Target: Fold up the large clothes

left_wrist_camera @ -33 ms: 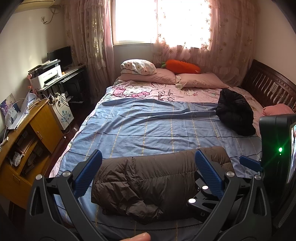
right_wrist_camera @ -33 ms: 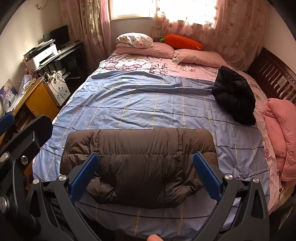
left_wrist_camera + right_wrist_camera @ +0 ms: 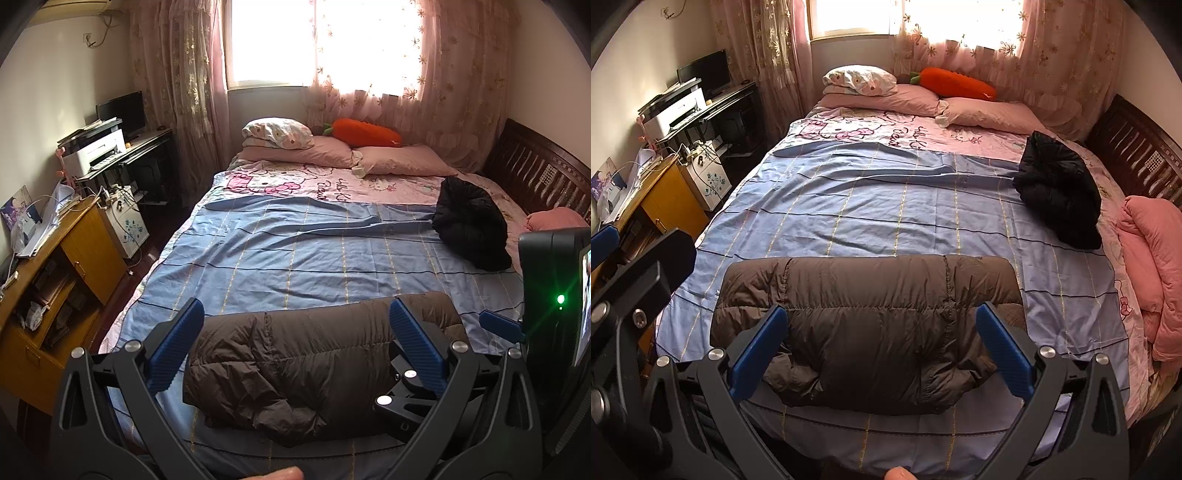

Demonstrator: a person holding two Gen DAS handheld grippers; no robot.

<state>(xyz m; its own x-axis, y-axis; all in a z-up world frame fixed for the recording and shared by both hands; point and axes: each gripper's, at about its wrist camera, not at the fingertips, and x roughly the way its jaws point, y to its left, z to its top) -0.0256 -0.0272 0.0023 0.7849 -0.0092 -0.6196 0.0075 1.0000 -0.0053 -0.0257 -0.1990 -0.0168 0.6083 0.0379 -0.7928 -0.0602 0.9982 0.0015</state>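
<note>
A brown puffer jacket [image 3: 295, 365] lies folded into a rectangle on the near part of the blue sheet [image 3: 295, 251]; it also shows in the right wrist view [image 3: 871, 325]. My left gripper [image 3: 295, 343] is open and empty, held above the jacket's near side. My right gripper [image 3: 881, 343] is open and empty, also above the jacket's near edge. The right gripper's body shows at the right edge of the left wrist view [image 3: 554, 295]. A black jacket [image 3: 471, 229] lies bunched at the bed's right side, seen too in the right wrist view [image 3: 1060, 192].
Pink pillows [image 3: 399, 160] and an orange carrot plush [image 3: 365, 133] lie at the bed's head. A folded pink blanket [image 3: 1152, 251] sits at the right edge by the dark headboard [image 3: 1137, 155]. A wooden cabinet [image 3: 55, 280], a printer [image 3: 96, 149] and a desk stand left.
</note>
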